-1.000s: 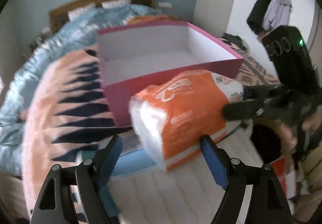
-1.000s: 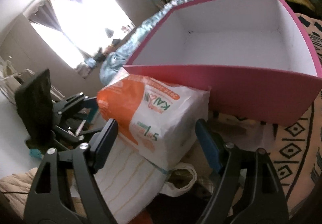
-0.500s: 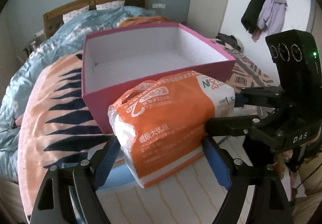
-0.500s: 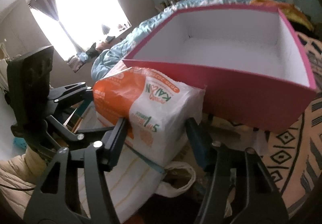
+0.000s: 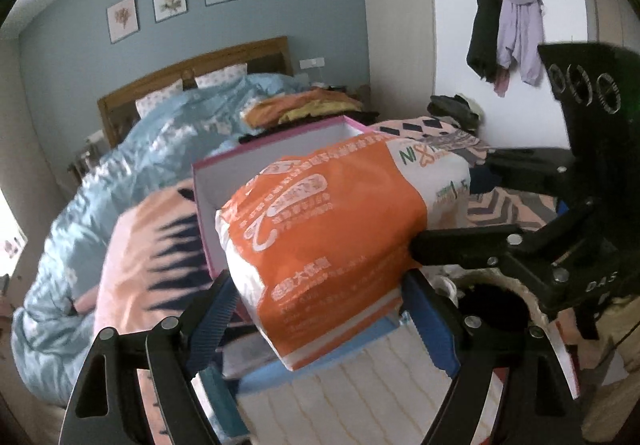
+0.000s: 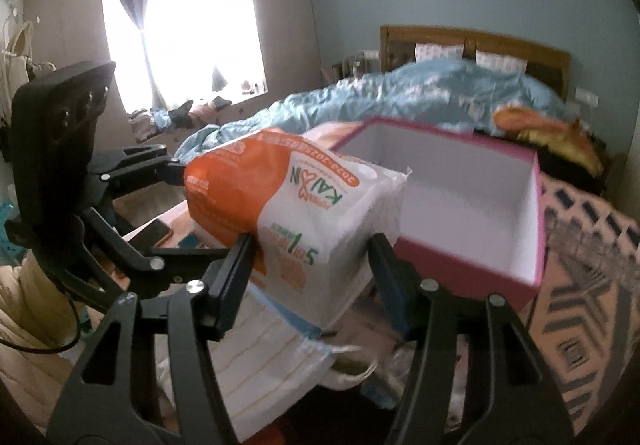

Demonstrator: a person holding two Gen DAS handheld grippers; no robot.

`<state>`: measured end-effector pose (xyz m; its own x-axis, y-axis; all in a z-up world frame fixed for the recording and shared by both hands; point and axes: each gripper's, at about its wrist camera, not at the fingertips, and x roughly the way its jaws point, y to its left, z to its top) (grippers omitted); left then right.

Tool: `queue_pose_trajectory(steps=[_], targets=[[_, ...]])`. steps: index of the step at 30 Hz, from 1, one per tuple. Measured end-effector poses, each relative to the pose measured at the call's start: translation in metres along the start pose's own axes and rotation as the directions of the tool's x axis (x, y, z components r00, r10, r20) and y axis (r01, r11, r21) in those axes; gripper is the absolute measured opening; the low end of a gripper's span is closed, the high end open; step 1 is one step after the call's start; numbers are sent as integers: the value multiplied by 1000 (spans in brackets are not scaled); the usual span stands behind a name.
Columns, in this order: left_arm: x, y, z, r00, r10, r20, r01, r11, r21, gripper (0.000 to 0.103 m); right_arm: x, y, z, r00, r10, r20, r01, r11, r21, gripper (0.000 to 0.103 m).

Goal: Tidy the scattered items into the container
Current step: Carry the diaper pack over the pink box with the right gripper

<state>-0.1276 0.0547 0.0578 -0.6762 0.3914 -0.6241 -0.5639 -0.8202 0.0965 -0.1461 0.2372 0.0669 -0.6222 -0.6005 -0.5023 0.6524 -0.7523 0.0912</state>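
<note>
An orange and white diaper pack [image 5: 332,229] is held in the air between both grippers. My left gripper [image 5: 320,309] is shut on its orange end. My right gripper [image 6: 312,265] is shut on its white end [image 6: 320,221]; it also shows in the left wrist view [image 5: 500,245]. The pack hangs in front of the open pink box [image 6: 480,201], about level with its rim. The box has a white, empty inside and sits on the bed; in the left wrist view the pack hides most of the box [image 5: 280,157].
The bed carries a blue duvet [image 6: 400,93], a pink patterned blanket [image 5: 140,245] and a pile of orange and yellow clothes [image 6: 552,133]. Below the pack lie a white quilted bundle [image 5: 360,397], a blue item [image 5: 312,361] and a phone [image 6: 154,233].
Both grippers have lifted the pack from below the box's front wall up to about rim level. The box now looks lower and farther in both views.
</note>
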Motion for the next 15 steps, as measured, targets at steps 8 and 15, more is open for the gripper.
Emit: queue_pose_trajectory(steps=[8, 15], targets=[[-12, 3, 26, 995, 65, 70, -69, 995, 66, 85, -2, 2, 22, 998, -32, 54, 35, 998, -49, 60], [-5, 6, 45, 991, 112, 73, -120, 986, 115, 85, 1, -10, 35, 995, -63, 81, 69, 995, -74, 60]])
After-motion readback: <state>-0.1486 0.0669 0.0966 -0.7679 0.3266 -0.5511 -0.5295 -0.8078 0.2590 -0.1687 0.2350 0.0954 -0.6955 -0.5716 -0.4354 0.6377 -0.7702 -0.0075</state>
